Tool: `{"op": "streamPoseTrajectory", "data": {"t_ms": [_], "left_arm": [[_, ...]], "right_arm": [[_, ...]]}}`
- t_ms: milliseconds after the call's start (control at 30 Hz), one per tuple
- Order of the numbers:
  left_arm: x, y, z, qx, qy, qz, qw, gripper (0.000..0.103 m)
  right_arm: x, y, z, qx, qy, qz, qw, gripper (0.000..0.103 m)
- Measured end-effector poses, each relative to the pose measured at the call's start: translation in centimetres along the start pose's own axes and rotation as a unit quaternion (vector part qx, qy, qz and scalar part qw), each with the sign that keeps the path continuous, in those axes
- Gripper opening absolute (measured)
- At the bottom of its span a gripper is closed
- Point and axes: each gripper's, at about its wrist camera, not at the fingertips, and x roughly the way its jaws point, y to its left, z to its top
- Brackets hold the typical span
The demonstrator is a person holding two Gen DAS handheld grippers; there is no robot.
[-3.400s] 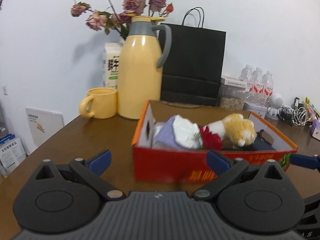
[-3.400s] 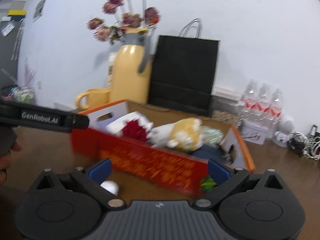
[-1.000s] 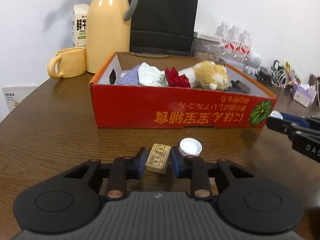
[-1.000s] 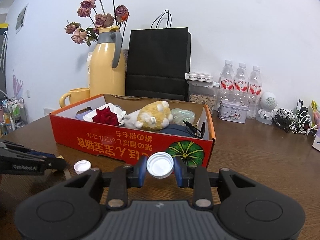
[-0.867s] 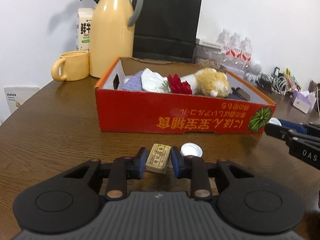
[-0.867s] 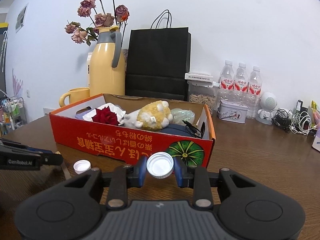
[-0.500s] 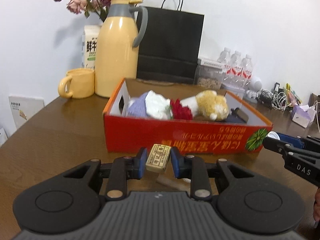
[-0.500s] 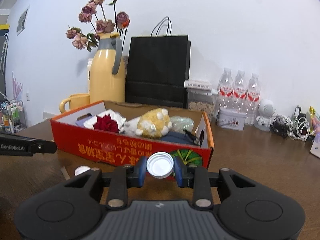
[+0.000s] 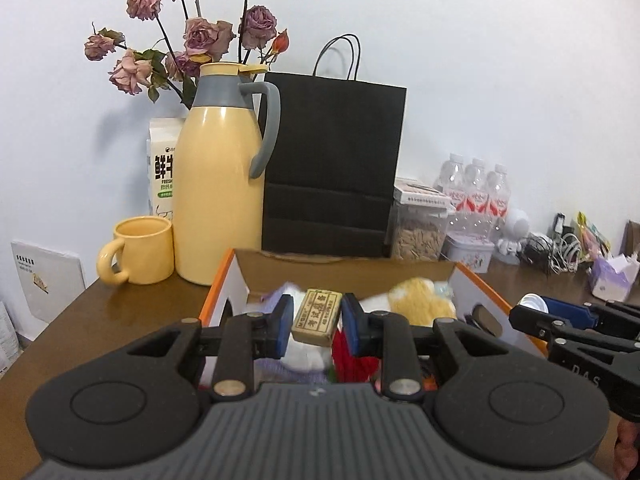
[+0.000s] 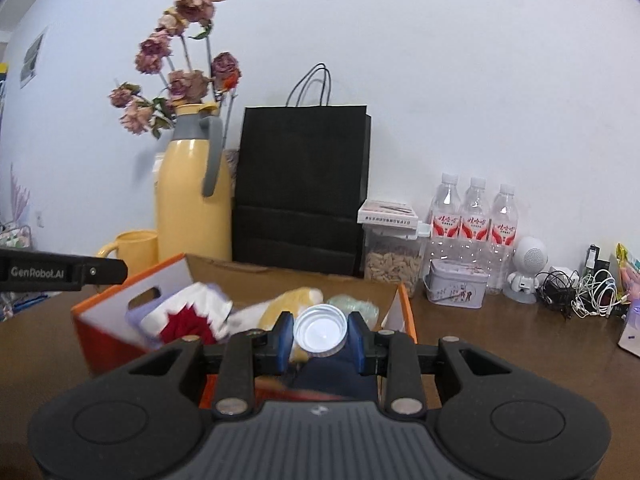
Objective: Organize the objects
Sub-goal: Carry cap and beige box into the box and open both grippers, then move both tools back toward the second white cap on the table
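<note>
Lifted off the wooden table (image 9: 120, 312) since a second ago, both grippers and their loads, and carried above the open red cardboard box (image 10: 120, 316); white cap left on the table back then now out of sight.

Behind the box, against the wall: black paper bag (image 9: 332, 168), yellow thermos jug (image 9: 218, 196) with dried roses (image 9: 192, 36) behind it, milk carton (image 9: 160, 172), yellow mug (image 9: 136, 250) just beside the jug, three water bottles (image 10: 474, 220), jar of seeds (image 10: 392, 264), small tin (image 10: 456, 286).

Inside the box: white-and-lavender cloth (image 10: 188, 308), red fabric (image 10: 184, 326), yellow plush toy (image 9: 420, 306), packed close together.

Left gripper (image 9: 316, 318), over the box's near left end, clamped on a small tan labelled block (image 9: 317, 316), pads pressing both its sides.

Right gripper (image 10: 320, 336), over the box's right end, clamped on a white bottle cap (image 10: 320, 332), hollow side toward the camera.
</note>
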Motion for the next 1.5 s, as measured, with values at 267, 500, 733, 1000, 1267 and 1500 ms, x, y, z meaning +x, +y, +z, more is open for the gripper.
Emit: {"op": "streamPoseTrajectory", "data": {"t_ms": [267,500,733,1000,1267,1500], "left_arm": [[5.4,-0.1,1.1,0.001,0.001,0.010,1.0000,0.027],[8.5,1.2,0.8,-0.010,0.026,0.002,0.9996,0.027],[8.3,1.2,0.4,-0.009,0.023,0.004,0.9997,0.070],[7.7,0.9,0.4,-0.007,-0.003,0.026,0.9996,0.103],[7.8,0.8,0.1,-0.006,0.002,0.029,0.9995,0.103],[7.6,0.7,0.1,-0.006,0.000,0.027,0.9996,0.103]], "right_arm": [[5.9,-1.2,1.2,0.036,0.014,-0.015,0.999,0.028],[8.3,-2.3,-0.2,0.042,0.030,-0.012,0.999,0.028],[8.6,-2.4,-0.6,0.047,0.039,-0.011,0.998,0.031],[7.6,-2.4,-0.5,0.059,0.021,-0.001,0.998,0.100],[7.5,-2.2,-0.5,0.056,0.024,-0.002,0.998,0.102],[7.2,-1.9,-0.5,0.052,0.024,0.000,0.998,0.102]]}}
